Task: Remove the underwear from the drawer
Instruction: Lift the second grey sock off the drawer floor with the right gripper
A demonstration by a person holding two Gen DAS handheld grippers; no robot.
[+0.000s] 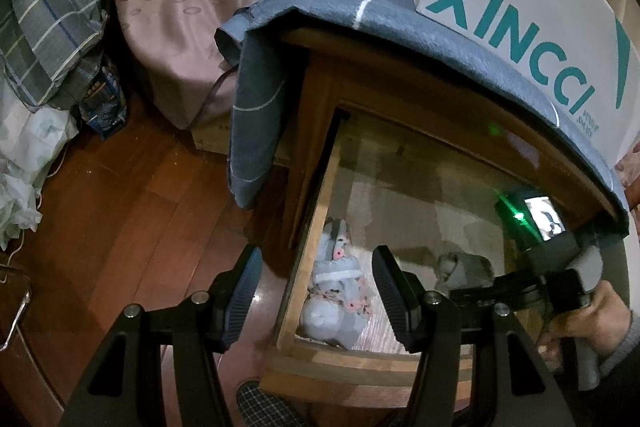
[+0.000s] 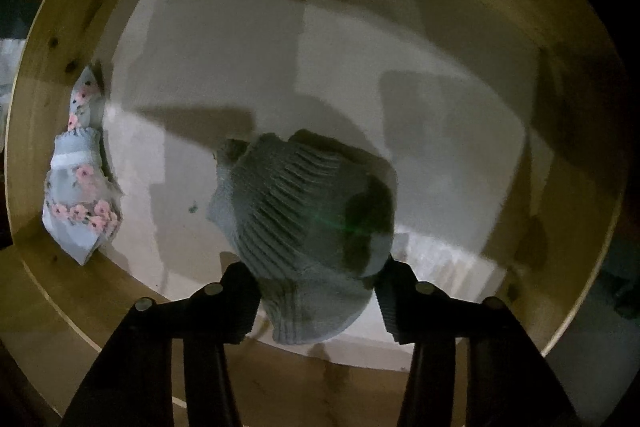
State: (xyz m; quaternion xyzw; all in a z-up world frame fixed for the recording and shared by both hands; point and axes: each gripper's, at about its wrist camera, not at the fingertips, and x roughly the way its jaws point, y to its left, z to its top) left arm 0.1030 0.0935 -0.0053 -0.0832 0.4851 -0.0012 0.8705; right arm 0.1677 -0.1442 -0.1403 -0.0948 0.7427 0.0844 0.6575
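Right tongs [image 2: 316, 303] pinching grey underwear [image 2: 304, 211], edges dim

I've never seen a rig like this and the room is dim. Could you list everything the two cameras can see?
Drawer: one, pale wood, pulled open.
Ribbed underwear: one, grey, between the right gripper's pads.
Floral underwear: one, pale blue with pink flowers, at the drawer's left wall.
Cabinet: one, brown wood, around the drawer.
Cloth: one, grey-blue, draped over the cabinet.
Box: one, white with teal letters, on the cloth.
Bed cover: one, pinkish, behind.
Left gripper: black, open, empty.
Right gripper: black, closed on the ribbed underwear.
Hand: one, holding the right gripper.
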